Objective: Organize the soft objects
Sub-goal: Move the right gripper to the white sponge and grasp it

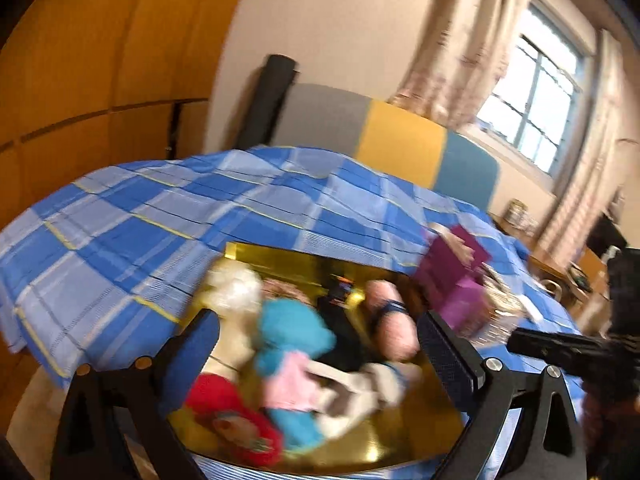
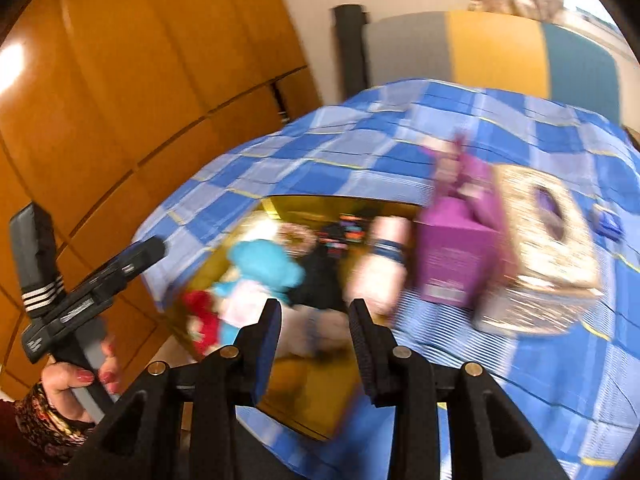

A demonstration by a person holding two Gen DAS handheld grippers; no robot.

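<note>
My left gripper (image 1: 320,344) is gaping empty over the toys (image 1: 288,344) in the gold tray (image 1: 400,432); my right gripper (image 2: 316,320), narrowly parted, is holding nothing. Only its camera is showing the woven basket (image 2: 548,256).

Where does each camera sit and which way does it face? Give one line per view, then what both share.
Left wrist: rides the left gripper, looking down past its wide-open fingers at the gold tray of plush toys on the blue plaid bed; the right gripper shows at the right edge.
Right wrist: rides the right gripper, jaws narrowly apart and empty, facing the same tray; the left hand shows lower left.
Shared: tray, blue plush, purple box, striped headboard.
</note>
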